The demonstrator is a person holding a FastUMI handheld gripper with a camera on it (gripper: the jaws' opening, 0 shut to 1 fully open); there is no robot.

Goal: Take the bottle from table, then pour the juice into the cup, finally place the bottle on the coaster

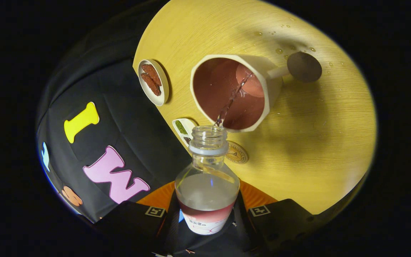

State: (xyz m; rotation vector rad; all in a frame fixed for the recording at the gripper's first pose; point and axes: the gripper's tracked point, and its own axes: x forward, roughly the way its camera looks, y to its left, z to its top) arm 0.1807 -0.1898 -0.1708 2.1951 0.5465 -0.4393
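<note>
Far to the left of my gripper (207, 214), beyond the fingers, a small white dish (153, 82) sits at the edge of the counter (316, 142); it holds two reddish-brown pieces I can't identify.

Closer in, just left of the bottle neck, I note a small white card or dish with green and dark patches (184, 129). It is partly hidden by the bottle, so I can't tell more.

Centre: the gripper is closed around a clear plastic bottle (207, 192), one finger pressing each side of its lower body at the label. The cap is off. The bottle is tipped forward, mouth pointing away from me, with clear liquid pooled in the shoulder. A thin stream (232, 101) leaves the mouth and lands inside the cup.

Just ahead of the bottle mouth stands the cup (232, 92), white outside with a reddish-brown interior. Liquid is already collecting at the bottom. It has a stem leading to a round grey foot (304, 66) on the far right side.

Just right of the bottle neck, a round coaster with a gold-toned emblem (236, 153) lies flat on the counter, partly covered by the bottle, near the cup's close rim.

Further right, beyond the cup's foot, scattered droplets (280, 50) show on the wood-grain counter.
</note>
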